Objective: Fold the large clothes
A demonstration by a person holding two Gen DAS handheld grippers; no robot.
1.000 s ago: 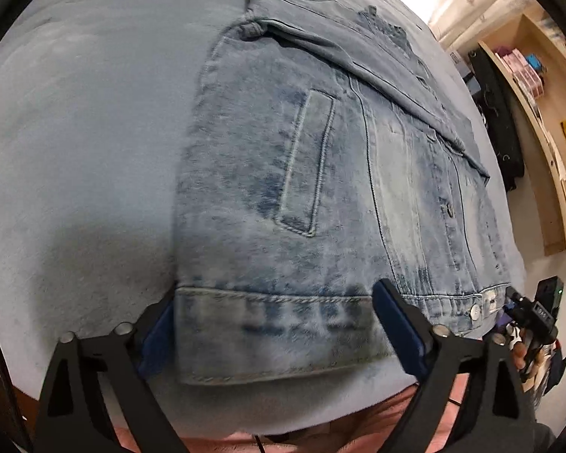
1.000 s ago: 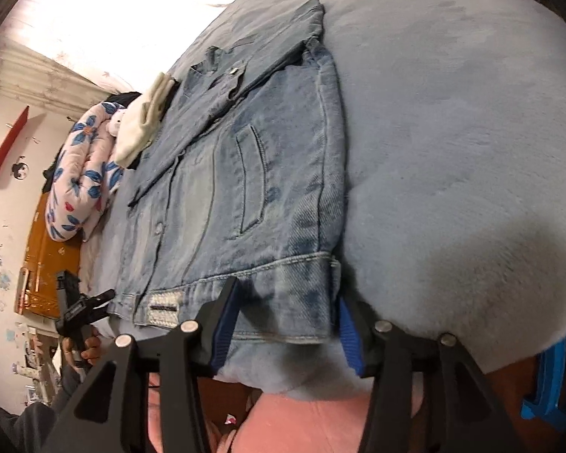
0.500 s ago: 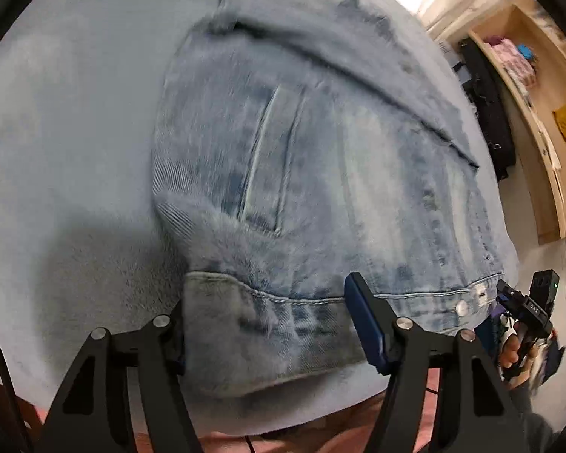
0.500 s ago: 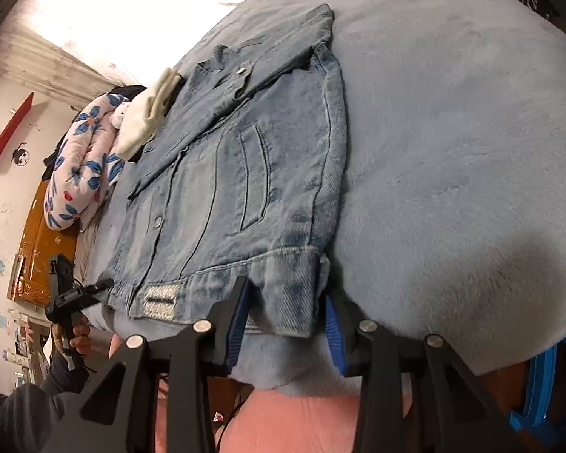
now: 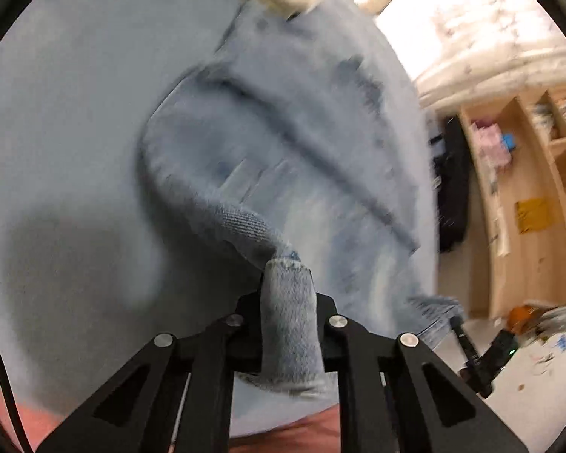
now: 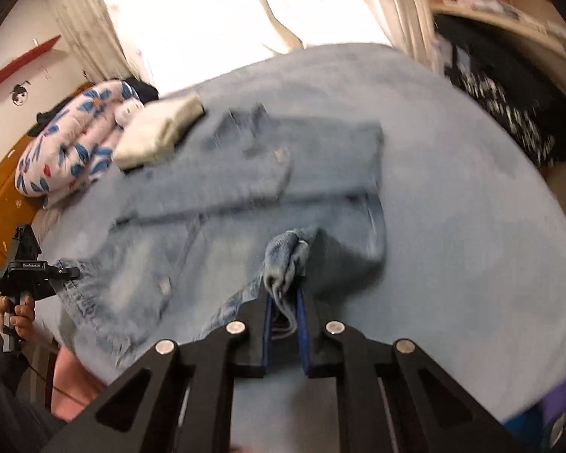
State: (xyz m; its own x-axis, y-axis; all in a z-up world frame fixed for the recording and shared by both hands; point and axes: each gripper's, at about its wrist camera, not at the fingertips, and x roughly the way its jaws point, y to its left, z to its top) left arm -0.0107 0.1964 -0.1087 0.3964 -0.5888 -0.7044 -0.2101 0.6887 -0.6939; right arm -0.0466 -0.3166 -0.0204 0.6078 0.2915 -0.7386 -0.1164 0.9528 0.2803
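A light blue denim jacket (image 5: 305,158) lies front up on a grey-blue bed cover (image 5: 64,120). My left gripper (image 5: 287,302) is shut on the jacket's bottom hem at one corner and holds it lifted off the bed. In the right wrist view the jacket (image 6: 207,204) spreads across the bed cover (image 6: 471,196). My right gripper (image 6: 285,302) is shut on the other hem corner, bunched between its blue pads and raised. The left gripper also shows in the right wrist view (image 6: 71,272), and the right gripper in the left wrist view (image 5: 457,321). Both views are motion-blurred.
A folded cream cloth (image 6: 158,128) and a floral quilt (image 6: 71,136) lie at the bed's far left. Dark clothes (image 6: 509,113) hang at the right by wooden shelves (image 5: 528,196). A bright curtained window (image 6: 215,11) is behind the bed.
Both grippers have closed on the jacket's bottom hem corners and lifted them up and forward over the jacket. The hem lay flat on the bed before.
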